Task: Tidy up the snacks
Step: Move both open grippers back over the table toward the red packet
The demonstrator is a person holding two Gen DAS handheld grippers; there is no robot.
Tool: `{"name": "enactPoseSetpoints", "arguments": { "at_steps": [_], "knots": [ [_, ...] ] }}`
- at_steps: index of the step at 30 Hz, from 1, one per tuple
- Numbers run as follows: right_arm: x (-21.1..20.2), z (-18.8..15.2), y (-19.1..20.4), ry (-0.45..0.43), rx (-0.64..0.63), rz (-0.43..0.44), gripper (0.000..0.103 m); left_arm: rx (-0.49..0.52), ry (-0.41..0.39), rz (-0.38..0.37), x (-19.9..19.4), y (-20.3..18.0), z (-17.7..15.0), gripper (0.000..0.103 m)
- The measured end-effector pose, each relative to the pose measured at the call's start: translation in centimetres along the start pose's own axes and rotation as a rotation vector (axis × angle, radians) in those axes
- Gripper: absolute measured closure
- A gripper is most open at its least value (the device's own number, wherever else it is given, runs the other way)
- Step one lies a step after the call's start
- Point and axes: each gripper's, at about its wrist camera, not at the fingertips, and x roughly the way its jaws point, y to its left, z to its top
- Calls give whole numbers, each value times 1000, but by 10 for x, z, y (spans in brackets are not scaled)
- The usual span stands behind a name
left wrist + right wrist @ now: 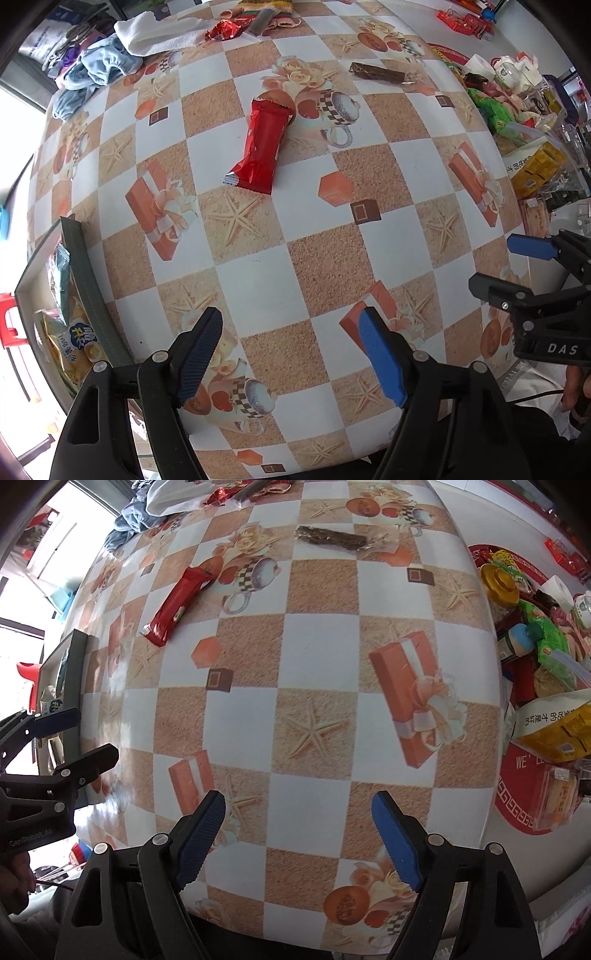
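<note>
Red snack packet [261,144] is lying flat on the checkered tablecloth [258,288], around 12 o'clock from the left gripper [291,354], well apart from it. Brown bar [377,72] in clear wrap is sitting further out at 1 o'clock. Open box [86,284] at 9 o'clock is holding snack bags, print too blurred to read. Left gripper jaws are standing apart, nothing between them. Right gripper [299,838] is likewise spread and empty; its body is reading "DAS", the left's "GenRobot.AI". Red mat [517,805] at 3 o'clock is showing "WE'".
</note>
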Motion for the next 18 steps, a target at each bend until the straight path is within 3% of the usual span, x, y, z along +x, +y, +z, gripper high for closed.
{"name": "enactPoseSetpoints", "arguments": {
  "at_steps": [10,18],
  "knots": [
    [7,-2,6,19,-27,-4,20,-27,55,-8,17,0,-17,24],
    [8,-1,11,7,-46,10,20,-55,37,-6,13,4,-20,24]
  ]
}}
